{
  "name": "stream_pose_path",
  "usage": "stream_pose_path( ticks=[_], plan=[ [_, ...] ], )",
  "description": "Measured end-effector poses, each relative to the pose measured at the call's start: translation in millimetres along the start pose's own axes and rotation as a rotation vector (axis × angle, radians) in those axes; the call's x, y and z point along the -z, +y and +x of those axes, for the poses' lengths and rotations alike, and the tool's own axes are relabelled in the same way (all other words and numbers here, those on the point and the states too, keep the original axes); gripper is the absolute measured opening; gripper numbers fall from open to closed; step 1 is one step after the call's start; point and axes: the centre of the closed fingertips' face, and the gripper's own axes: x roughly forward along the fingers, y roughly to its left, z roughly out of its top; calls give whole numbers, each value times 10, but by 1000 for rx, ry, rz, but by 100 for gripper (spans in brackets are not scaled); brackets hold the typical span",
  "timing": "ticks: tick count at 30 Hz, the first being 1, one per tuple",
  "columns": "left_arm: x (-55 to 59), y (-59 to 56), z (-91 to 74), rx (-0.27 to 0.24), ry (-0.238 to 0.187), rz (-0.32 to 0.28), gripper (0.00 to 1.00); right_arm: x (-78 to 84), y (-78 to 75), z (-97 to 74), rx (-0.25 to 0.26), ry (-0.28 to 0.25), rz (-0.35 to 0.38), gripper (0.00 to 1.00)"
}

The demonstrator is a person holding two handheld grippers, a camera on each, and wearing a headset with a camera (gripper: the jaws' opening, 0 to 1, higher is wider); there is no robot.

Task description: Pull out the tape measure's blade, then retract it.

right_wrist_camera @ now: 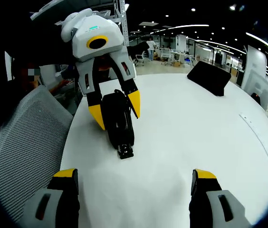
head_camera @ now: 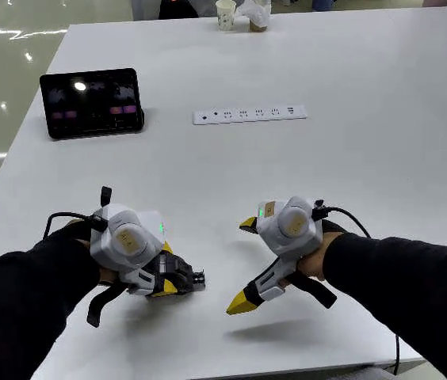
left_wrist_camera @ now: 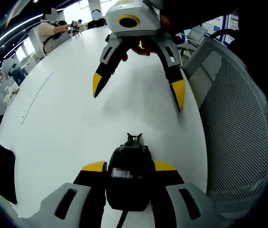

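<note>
A black tape measure (head_camera: 182,279) sits between the yellow-tipped jaws of my left gripper (head_camera: 173,279), which is shut on it just above the white table (head_camera: 350,158). In the left gripper view the tape measure (left_wrist_camera: 129,187) fills the gap of the left gripper (left_wrist_camera: 129,166), its blade hook pointing forward. My right gripper (head_camera: 243,264) hovers a little to the right, open and holding nothing. It faces the tape measure (right_wrist_camera: 119,123), whose hook end (right_wrist_camera: 125,152) lies closest to the right gripper (right_wrist_camera: 134,174). No blade is drawn out.
A dark tablet (head_camera: 93,101) stands at the back left. A white power strip (head_camera: 249,114) lies mid-table and paper cups (head_camera: 226,13) stand at the far edge. A grey mesh chair (left_wrist_camera: 238,118) is beside the near table edge.
</note>
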Motion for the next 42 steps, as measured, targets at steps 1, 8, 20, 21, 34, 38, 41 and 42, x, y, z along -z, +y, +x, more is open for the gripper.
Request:
stream_pose_path(
  ticks=[1, 8, 20, 21, 34, 38, 41, 42],
  plan=[
    [-1, -1, 0, -2, -2, -1, 30, -11, 11, 8, 0, 0, 0, 99],
    [-5, 2, 3, -5, -13, -12, 30, -82, 68, 104, -7, -7, -21, 99],
    [3, 11, 6, -11, -24, -21, 30, -129, 127, 278, -29, 31, -102, 64],
    [3, 10, 7, -9, -25, -22, 30, -130, 128, 292, -29, 35, -112, 60],
    [3, 11, 9, -2, -35, -25, 30, -149, 79, 435, -33, 53, -151, 32],
    [1, 9, 8, -1, -38, -25, 30, -153, 103, 470, -44, 60, -178, 27],
    [2, 9, 9, 0, -39, -26, 30, -165, 113, 487, -44, 62, -182, 20],
    [1, 8, 10, 0, -39, -26, 30, -168, 124, 496, -50, 65, -189, 19]
  ],
)
